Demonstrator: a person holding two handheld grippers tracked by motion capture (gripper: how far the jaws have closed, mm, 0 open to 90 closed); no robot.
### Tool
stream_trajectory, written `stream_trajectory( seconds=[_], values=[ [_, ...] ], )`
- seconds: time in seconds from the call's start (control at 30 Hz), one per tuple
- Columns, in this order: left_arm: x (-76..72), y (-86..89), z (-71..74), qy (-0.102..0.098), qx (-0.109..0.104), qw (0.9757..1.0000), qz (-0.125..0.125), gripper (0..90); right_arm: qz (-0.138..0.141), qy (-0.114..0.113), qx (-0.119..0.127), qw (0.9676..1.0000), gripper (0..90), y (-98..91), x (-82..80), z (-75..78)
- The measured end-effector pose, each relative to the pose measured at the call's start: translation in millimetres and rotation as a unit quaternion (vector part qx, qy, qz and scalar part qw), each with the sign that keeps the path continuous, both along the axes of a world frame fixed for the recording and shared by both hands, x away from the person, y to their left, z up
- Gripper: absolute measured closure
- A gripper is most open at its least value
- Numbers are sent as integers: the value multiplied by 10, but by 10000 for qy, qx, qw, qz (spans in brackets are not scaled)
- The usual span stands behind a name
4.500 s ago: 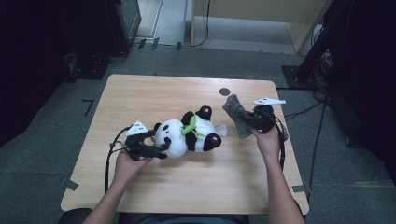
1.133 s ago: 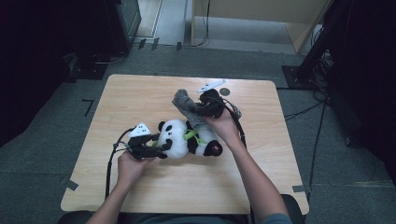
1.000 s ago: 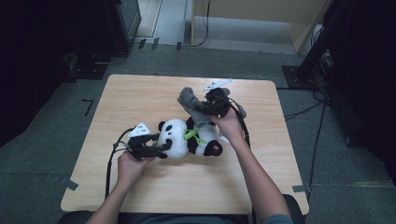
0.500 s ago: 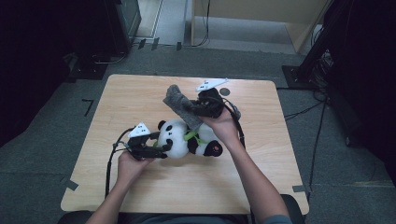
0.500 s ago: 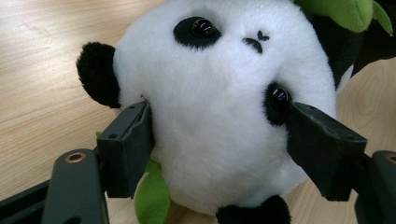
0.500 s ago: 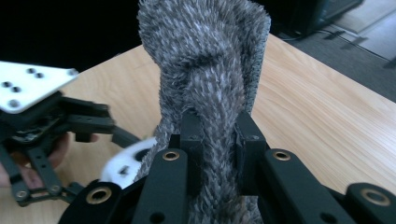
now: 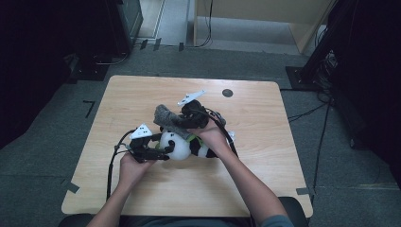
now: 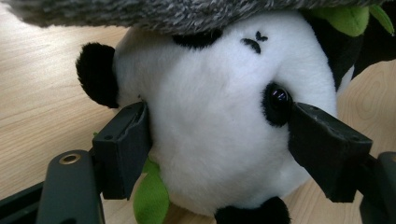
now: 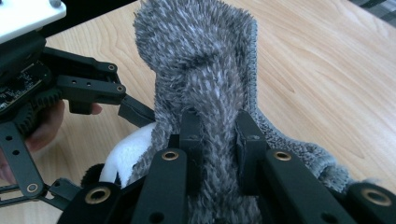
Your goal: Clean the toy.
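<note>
Plush is what both tools are dealing with: a panda toy [image 7: 187, 144] lying on the wooden table [image 7: 265, 142] near its middle, and a grey fuzzy hat [image 7: 166, 118] carried just above the panda's head. Both look light, soft and easily squashed, so neither should slip from rubbery pads, but each will deform and sag wherever it is pinched; the hat in particular hangs limp and would best be held at its knitted rim, where the fabric is firmest, while the panda is steadiest when gripped across the round head rather than by a floppy ear or limb. The left gripper [image 8: 219, 149] sits low at the table, pointing across it at the toy, its jaws having just been opening; in the left gripper view they stand on either side of the white head, one below the black ear, the other at the eye, resting against the fur with little sign of a squeeze. The right gripper [image 9: 219, 135] is clamped tight on a bunched fold of the hat, its jaws nearly together with grey pile between them. The right forearm reaches in over the panda's body, the hand angled so the hat's open end comes towards the head.
</note>
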State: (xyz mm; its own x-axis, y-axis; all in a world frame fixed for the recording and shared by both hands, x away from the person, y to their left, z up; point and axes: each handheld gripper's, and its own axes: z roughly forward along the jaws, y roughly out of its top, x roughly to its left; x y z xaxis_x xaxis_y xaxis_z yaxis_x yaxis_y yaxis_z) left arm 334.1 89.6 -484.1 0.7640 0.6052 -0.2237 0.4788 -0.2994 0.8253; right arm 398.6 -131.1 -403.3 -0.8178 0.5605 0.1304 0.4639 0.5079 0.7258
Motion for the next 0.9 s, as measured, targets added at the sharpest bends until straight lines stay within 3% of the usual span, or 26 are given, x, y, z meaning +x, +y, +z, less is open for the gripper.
stream_trajectory(
  seconds=[0.17, 0.37, 0.73, 0.9],
  values=[
    [0, -3, -1, 7, 0, 10000, 19, 230, -63, 219, 201, 9995, 768, -76, 57, -16],
    [3, -5, -5, 6, 10, 10000, 30, 231, -268, 64, 0, 9996, 754, -181, 85, 24],
    [14, -12, -16, 77, 63, 9999, 98, 246, -507, 176, 153, 9984, 734, -428, 181, 39],
    [18, -7, -11, 96, -2, 9999, 76, 247, -506, 202, 173, 9984, 738, -437, 178, 42]
  ],
)
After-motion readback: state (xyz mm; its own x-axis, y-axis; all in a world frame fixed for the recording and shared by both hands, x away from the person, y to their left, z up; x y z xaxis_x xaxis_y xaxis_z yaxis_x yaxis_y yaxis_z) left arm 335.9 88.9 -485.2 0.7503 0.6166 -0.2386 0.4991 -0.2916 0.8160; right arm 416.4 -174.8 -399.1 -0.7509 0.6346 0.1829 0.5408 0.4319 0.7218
